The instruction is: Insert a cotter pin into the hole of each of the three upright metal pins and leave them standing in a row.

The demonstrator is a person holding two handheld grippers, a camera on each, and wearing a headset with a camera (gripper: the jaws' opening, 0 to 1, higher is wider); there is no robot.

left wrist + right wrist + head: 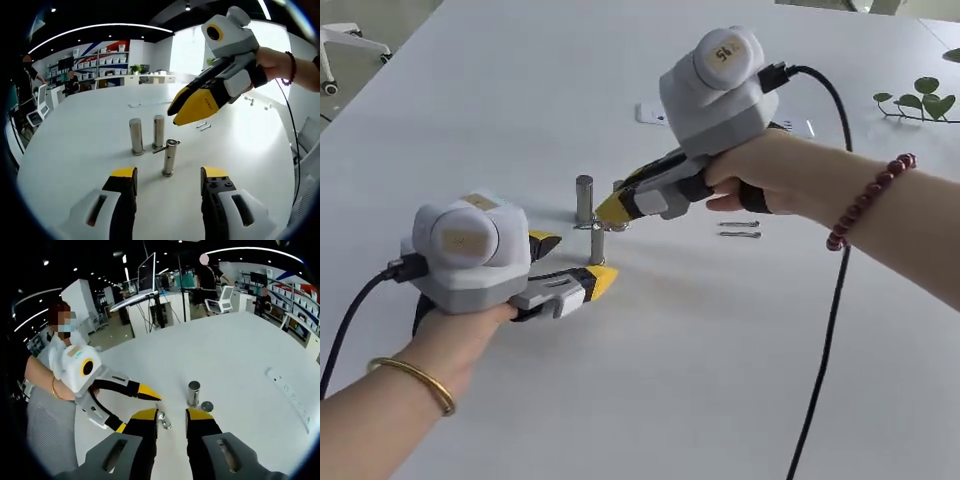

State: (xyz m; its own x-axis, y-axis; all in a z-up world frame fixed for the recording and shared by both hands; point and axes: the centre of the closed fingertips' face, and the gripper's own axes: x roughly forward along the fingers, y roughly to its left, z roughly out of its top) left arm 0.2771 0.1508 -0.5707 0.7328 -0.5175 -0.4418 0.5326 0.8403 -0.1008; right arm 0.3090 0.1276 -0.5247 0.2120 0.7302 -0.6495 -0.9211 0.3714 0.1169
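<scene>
Roughly at the middle of the white table point(740, 360) stand three metal pins. Two rear pins point(135, 136) are side by side and bare. The front pin point(170, 157) is just near them, at their 5 o'clock in the left gripper view. A cotter pin point(160, 148) passes through the front pin's hole near its top, and its end sticks out toward 9 o'clock.

The left gripper point(169, 174) lies low at the front pin's 8 o'clock in the head view. Its yellow-tipped jaws are spread wide, and the pin stands just ahead of the gap with neither tip touching it.

The right gripper point(612, 208) slants down from 2 o'clock, tips close over the rear pins and partly hiding one of them. In its own view the jaws are parted by a narrow gap with bare table showing through, and the front pin's top sits below that gap. I cannot tell whether the tips touch any pin.

Two loose cotter pins point(740, 229) lie parallel on the table, well apart from the row at its 3 o'clock. A power strip point(290, 390) lies at 3 o'clock in the right gripper view. A leafy sprig point(920, 100) rests at the table's 2 o'clock edge.
</scene>
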